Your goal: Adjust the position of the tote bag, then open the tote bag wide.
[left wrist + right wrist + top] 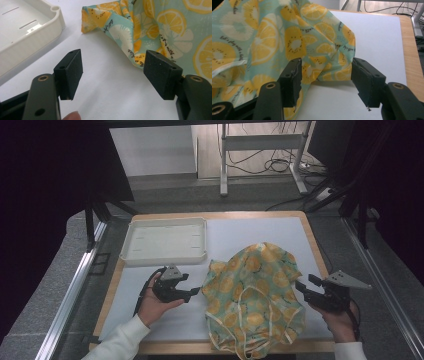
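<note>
A crumpled piece of mint-green cloth (255,295) printed with orange and lemon slices lies on the white mat, right of centre. My left gripper (192,291) is open just off the cloth's left edge; in the left gripper view the cloth (155,27) lies ahead and to the right of the jaws, with its edge close to the right pad (160,72). My right gripper (302,285) is open at the cloth's right edge. In the right gripper view a fold of the cloth (322,50) sits between and beyond the open jaws, and I cannot tell if they touch it.
An empty cream plastic tray (164,241) rests on the mat at the back left; its corner (30,32) lies left of my left gripper. The wooden table edge (315,240) borders the white mat (250,230). Metal stand legs and cables are on the floor beyond.
</note>
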The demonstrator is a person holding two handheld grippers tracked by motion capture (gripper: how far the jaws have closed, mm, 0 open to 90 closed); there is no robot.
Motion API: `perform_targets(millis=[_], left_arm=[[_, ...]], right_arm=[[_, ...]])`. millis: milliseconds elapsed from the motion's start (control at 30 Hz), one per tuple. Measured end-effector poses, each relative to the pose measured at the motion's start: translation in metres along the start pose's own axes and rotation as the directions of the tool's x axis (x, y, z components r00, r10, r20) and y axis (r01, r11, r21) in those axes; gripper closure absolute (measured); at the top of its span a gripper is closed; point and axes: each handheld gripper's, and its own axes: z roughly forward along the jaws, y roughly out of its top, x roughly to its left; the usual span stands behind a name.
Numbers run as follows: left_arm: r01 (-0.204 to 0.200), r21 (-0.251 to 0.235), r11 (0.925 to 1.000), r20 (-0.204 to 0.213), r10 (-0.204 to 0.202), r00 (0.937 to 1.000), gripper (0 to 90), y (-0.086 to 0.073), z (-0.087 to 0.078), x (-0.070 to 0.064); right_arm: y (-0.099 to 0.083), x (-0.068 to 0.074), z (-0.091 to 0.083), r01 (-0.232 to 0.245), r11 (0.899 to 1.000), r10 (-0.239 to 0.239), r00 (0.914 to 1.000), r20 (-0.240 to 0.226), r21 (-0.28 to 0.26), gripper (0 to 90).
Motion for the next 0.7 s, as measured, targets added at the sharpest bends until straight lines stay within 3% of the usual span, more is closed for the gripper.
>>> perform_targets(millis=[300,500,700], left_arm=[[-0.018,0.0,0.9998,0.009,0.018,0.9998,31.4,0.001,-0.002,-0.007],[-0.031,-0.022,0.9993,0.023,0.032,0.9992,31.7,0.006,-0.007,-0.014],[-0.045,-0.037,0.9983,0.061,0.047,0.997,33.6,0.009,-0.015,-0.024]], right_arm=[[-0.003,0.009,-0.011,-0.004,0.999,0.003,0.9997,-0.026,-0.032,41.7],[-0.007,0.018,-0.017,0.02,0.999,-0.021,0.9991,-0.037,-0.033,41.7],[-0.009,0.025,-0.026,0.039,0.998,-0.041,0.9974,-0.059,-0.049,42.5]])
